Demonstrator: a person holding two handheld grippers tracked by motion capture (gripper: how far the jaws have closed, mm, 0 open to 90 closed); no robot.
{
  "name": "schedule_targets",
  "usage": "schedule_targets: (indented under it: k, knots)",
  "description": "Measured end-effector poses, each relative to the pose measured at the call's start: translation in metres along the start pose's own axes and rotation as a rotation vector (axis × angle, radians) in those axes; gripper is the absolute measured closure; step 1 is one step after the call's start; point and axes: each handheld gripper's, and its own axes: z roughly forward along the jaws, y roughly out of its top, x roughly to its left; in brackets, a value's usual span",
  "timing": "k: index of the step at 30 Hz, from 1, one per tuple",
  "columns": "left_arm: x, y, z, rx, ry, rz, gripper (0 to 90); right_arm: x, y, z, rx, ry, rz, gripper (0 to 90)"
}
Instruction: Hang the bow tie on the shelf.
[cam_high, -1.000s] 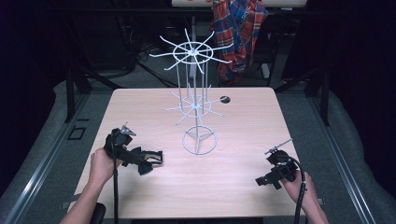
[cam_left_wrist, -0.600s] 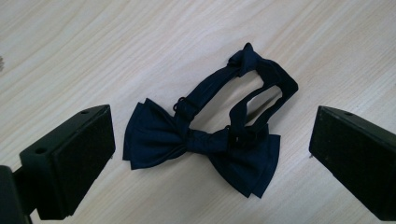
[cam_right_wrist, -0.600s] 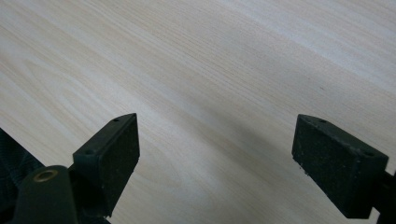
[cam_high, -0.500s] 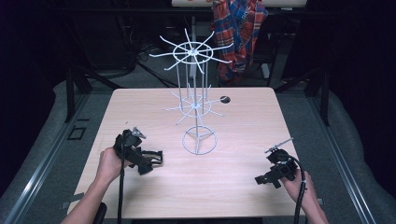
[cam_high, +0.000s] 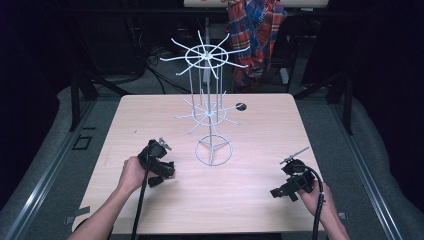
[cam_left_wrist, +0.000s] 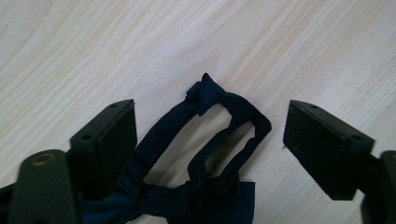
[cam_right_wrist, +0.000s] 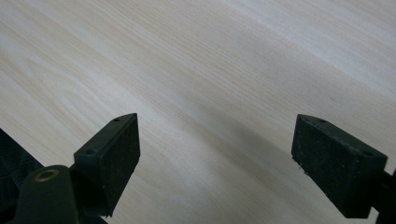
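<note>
I read the left gripper (cam_high: 161, 172) first: its jaws have just been closing and now stand partly apart, with the dark navy bow tie (cam_left_wrist: 205, 154) lying between them on the table (cam_high: 260, 145). In the left gripper view the right pad stands clear of the fabric with bare wood between them; the left pad sits right at the tie's strap, and I cannot tell whether it touches. I count this gripper as not yet gripping. The right gripper (cam_high: 284, 192) rests low over the table at about 4 o'clock from the wire stand (cam_high: 210, 115), its jaws spread wide over bare wood with nothing between them. Count: two grippers, one bow tie, one white wire stand, one small dark round object (cam_high: 241, 106) on the table at about 1 o'clock from the stand's base ring, and one plaid cloth (cam_high: 257, 35) hanging beyond the far edge. The stand carries two tiers of radiating prongs on a central post above a ring base. The bow tie lies flat at about 8 o'clock from the stand's base, under the left gripper. Its strap forms a narrow loop with a small knot at the far end, and the wider bow part lies toward the gripper body.
</note>
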Motion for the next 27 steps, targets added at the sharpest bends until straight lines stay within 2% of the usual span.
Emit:
schedule_targets:
  k: [2, 5, 6, 7, 13, 27]
  knots:
    - [0.002, -0.003, -0.001, -0.01, -0.005, -0.012, 19.2, 0.002, 0.002, 0.0, -0.024, -0.002, 0.005, 15.0]
    - [0.005, -0.008, -0.004, -0.018, -0.008, -0.022, 18.2, 0.003, 0.005, 0.001, -0.021, -0.003, -0.006, 15.1]
    - [0.005, -0.008, -0.004, -0.017, -0.005, -0.021, 18.1, 0.004, 0.005, 0.003, -0.029, 0.001, 0.008, 15.1]
    - [0.005, -0.008, -0.004, -0.018, -0.006, -0.022, 18.1, 0.004, 0.006, 0.003, -0.013, -0.001, -0.001, 15.0]
    - [0.004, -0.007, -0.002, -0.014, -0.013, -0.019, 18.6, 0.004, 0.008, 0.003, -0.006, 0.005, -0.013, 15.1]
    - [0.01, 0.007, 0.011, -0.008, -0.03, -0.045, 22.2, 0.004, 0.008, 0.004, -0.016, 0.016, -0.002, 15.1]
